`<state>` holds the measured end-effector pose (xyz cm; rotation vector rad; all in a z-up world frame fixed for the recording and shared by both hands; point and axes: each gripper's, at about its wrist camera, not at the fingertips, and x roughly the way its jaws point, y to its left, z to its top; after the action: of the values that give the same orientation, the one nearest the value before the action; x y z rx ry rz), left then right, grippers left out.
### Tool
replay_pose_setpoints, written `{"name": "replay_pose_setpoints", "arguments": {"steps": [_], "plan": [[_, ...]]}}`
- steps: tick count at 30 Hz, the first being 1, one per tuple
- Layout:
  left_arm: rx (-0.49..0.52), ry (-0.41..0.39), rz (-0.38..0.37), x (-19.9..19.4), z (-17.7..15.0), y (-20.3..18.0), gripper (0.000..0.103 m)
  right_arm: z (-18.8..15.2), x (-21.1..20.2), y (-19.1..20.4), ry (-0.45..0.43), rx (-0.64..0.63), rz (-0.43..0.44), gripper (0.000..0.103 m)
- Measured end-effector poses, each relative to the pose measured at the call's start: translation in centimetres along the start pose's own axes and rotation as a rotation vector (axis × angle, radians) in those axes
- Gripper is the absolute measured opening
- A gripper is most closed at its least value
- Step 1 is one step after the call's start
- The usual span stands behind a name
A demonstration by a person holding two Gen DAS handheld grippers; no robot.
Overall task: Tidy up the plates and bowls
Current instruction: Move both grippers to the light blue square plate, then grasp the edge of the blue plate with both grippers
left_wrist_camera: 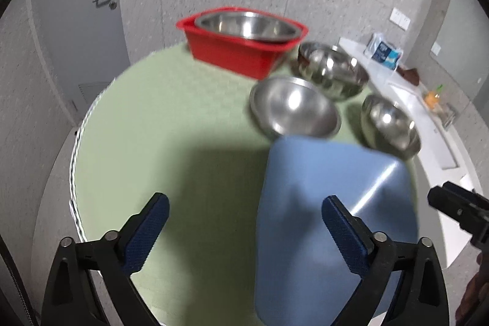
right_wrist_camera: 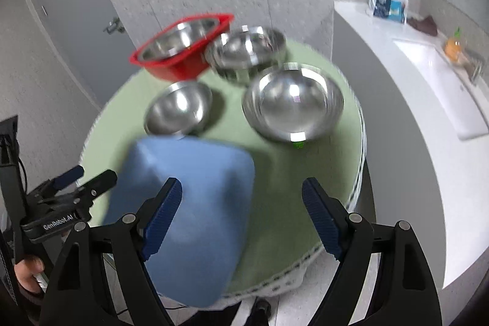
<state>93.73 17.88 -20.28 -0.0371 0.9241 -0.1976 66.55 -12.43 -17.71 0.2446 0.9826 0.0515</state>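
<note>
Round table w/ pale green cloth (left_wrist_camera: 159, 142), blurry pics. Red tub (left_wrist_camera: 238, 51) sits at the far edge of the table, w/ a steel bowl (left_wrist_camera: 244, 26) nested inside it. Just beside the tub, toward the table's right side, a stack of steel bowls (left_wrist_camera: 331, 71); how many in it can't be told. In front of the stack, nearer the table's middle, a single shallow steel bowl (left_wrist_camera: 293, 107). Another steel bowl (left_wrist_camera: 391, 124) sits at the right edge of the table; in the right wrist view it's the big one in front (right_wrist_camera: 293, 106). Blue tub (left_wrist_camera: 330, 219) is at the near edge of the table, its far rim just beside the shallow bowl; whether it's upside down or upright I can't tell thru the blur.

Left gripper (left_wrist_camera: 244, 231): jaws spread wide, nothing clamped. Its right finger (left_wrist_camera: 345, 234) is over the blue tub, left finger over bare cloth; pads aren't pressing on anything. Right gripper (right_wrist_camera: 241, 219): also wide apart, empty. Its left finger (right_wrist_camera: 162, 222) overlaps the blue tub in view, right finger over the cloth near the table's near-right edge. No grip on the tub.

White counter (right_wrist_camera: 397, 100) stands off to the right of the table, a blue packet (right_wrist_camera: 388, 5) at its far end.
</note>
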Motion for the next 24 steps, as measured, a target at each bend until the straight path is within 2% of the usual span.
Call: {"name": "replay_pose_setpoints", "arguments": {"steps": [4,6,7,8,9,10,11,13,19,24], "plan": [[-0.011,0.062,-0.012,0.8,-1.0,0.0,0.078,-2.1,2.4,-0.2,0.072,0.005,0.039,0.083],[-0.015,0.091,-0.037,1.0,-1.3,-0.3,0.058,-2.8,3.2,-0.1,0.099,0.010,0.070,0.080],[-0.015,0.103,-0.062,0.8,-1.8,-0.5,0.053,-3.1,3.6,0.1,0.111,0.002,0.082,0.074],[-0.015,0.108,-0.069,0.9,-1.7,-0.3,0.043,-3.3,3.8,0.2,0.118,-0.004,0.089,0.066],[-0.011,0.115,-0.074,0.8,-1.8,-0.3,0.033,-3.4,4.0,0.4,0.129,-0.010,0.099,0.063],[-0.004,0.121,-0.085,0.5,-2.1,-0.4,0.030,-3.5,4.1,0.5,0.139,-0.016,0.113,0.056],[0.005,0.123,-0.106,0.2,-2.2,-0.5,0.021,-3.7,4.1,0.6,0.141,-0.025,0.124,0.045],[0.037,0.114,-0.098,-0.3,-2.1,-0.7,0.021,-3.9,4.0,1.1,0.139,-0.050,0.128,0.040],[0.069,0.050,-0.129,-2.7,-0.6,-0.4,0.016,-3.0,1.7,1.9,0.078,-0.096,0.119,0.040],[0.093,-0.031,-0.169,-5.1,2.6,0.4,0.016,-0.7,-1.2,2.5,0.006,-0.106,0.121,0.040]]}}
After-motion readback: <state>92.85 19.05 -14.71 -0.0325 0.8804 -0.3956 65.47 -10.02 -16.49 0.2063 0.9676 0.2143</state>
